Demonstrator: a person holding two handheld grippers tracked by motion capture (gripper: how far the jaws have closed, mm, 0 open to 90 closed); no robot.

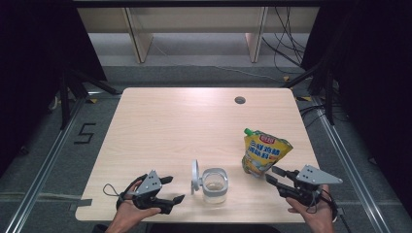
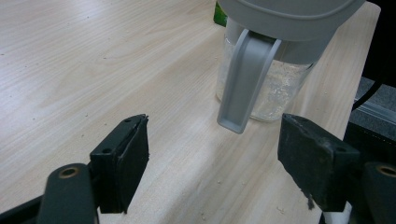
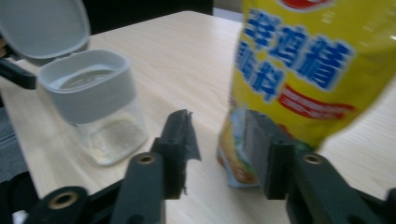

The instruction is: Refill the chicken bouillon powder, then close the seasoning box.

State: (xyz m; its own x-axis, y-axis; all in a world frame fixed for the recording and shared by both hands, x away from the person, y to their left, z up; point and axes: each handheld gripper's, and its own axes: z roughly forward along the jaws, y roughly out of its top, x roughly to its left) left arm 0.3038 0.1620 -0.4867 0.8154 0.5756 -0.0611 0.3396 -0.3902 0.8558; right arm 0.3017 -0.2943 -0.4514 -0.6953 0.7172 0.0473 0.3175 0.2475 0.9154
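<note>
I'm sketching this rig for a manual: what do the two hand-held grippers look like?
Both the left gripper and the right gripper are black, with two blocky fingers fixed by brass-coloured rivets. Each carries a grey three-cornered plate on top and trails a black cable. No sleeves show at the forearms.
</note>
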